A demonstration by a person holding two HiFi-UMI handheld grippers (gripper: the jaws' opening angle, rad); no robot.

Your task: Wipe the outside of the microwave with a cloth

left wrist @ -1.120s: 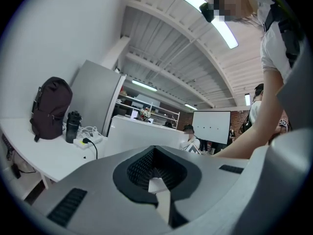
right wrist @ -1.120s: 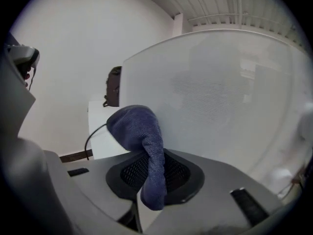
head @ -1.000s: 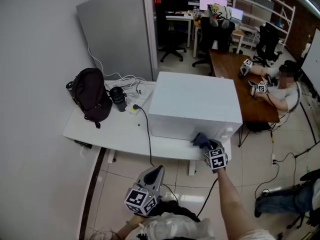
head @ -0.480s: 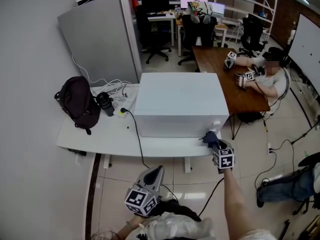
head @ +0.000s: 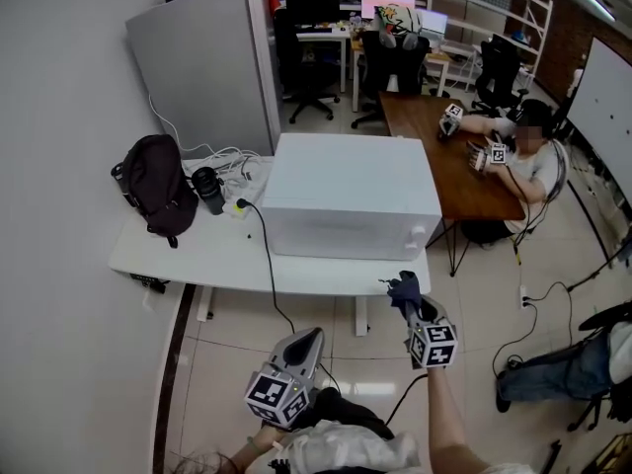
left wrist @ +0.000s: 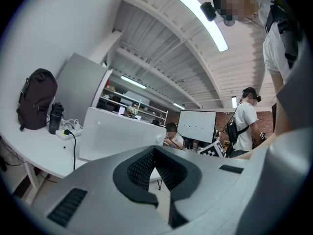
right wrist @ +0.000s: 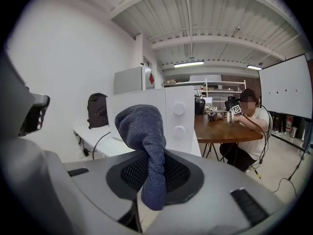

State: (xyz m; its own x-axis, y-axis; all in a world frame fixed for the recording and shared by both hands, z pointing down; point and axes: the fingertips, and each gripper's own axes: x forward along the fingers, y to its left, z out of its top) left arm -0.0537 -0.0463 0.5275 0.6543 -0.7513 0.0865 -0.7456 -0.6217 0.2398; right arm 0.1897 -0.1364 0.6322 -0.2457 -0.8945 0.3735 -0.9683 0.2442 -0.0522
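The white microwave [head: 351, 196] stands on a white table [head: 188, 255], its knob end toward the right. A dark blue cloth [head: 403, 289] is held in my right gripper [head: 408, 302], which hangs over the floor just off the table's front edge, apart from the microwave. In the right gripper view the cloth [right wrist: 142, 131] sticks up from between the shut jaws of the right gripper [right wrist: 154, 173], with the microwave [right wrist: 146, 111] and its two knobs behind. My left gripper [head: 312, 338] is low near my body, shut and empty. The left gripper view shows that gripper [left wrist: 154, 151] facing the microwave [left wrist: 117, 138].
A black backpack [head: 153, 191], a black bottle [head: 207, 191] and a power strip with cables [head: 242, 205] lie on the table's left part. A grey partition [head: 202, 67] stands behind. A person sits at a brown table [head: 454, 156] to the right. Cables run over the floor.
My right gripper with the cloth has drawn back from the microwave's front right corner toward me, off the table edge. The left gripper has stayed put.
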